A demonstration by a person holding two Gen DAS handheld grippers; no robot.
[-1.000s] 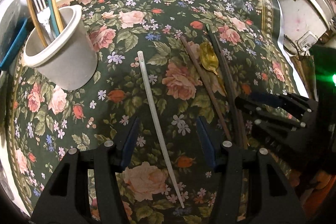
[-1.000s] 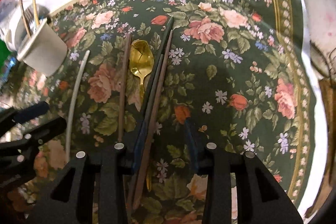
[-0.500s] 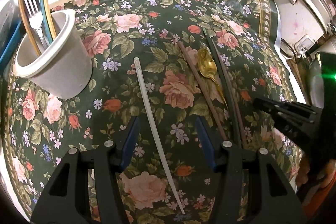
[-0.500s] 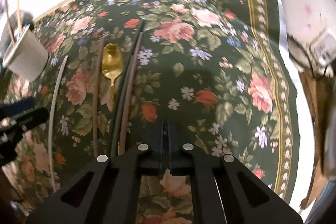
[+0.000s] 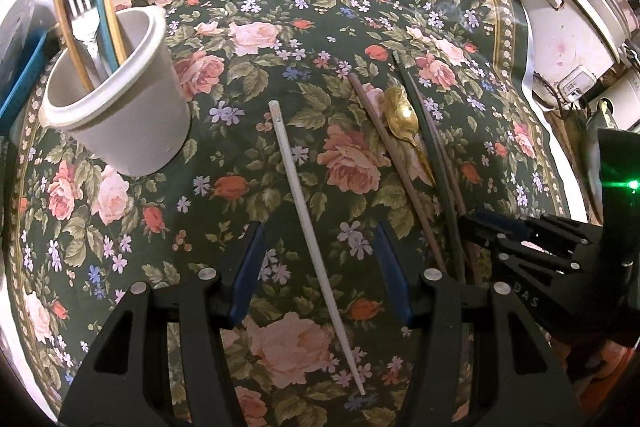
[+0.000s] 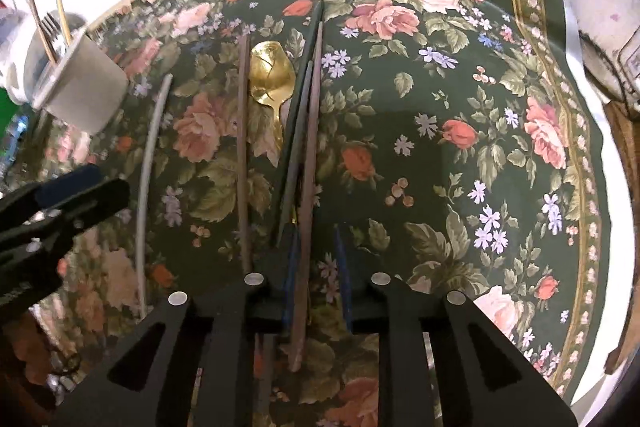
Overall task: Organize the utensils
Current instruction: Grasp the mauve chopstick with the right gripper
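Note:
A white chopstick [image 5: 298, 187] lies on the floral cloth [image 5: 280, 27]; my left gripper [image 5: 318, 239] stands open astride it, pads clear of it. To its right lie a brown chopstick [image 5: 384, 135], a gold spoon [image 5: 402, 115] and a dark green chopstick [image 5: 424, 131]. My right gripper [image 6: 316, 231] hangs over that bundle, its jaws opening a little. A second brown chopstick [image 6: 312, 147] runs between the pads, beside the left one and apart from the right one. A white cup [image 5: 120, 115] at the back left holds a fork and several long utensils.
A white rice cooker [image 5: 572, 23] with a cord stands at the back right, off the cloth. A blue tray [image 5: 20, 83] sits behind the cup at the far left. The cloth's right half [image 6: 460, 147] carries no utensils.
The right gripper shut with nothing in it and swung right of the bundle. It is now back over the chopsticks, jaws slightly apart around a brown one. The left gripper barely moved.

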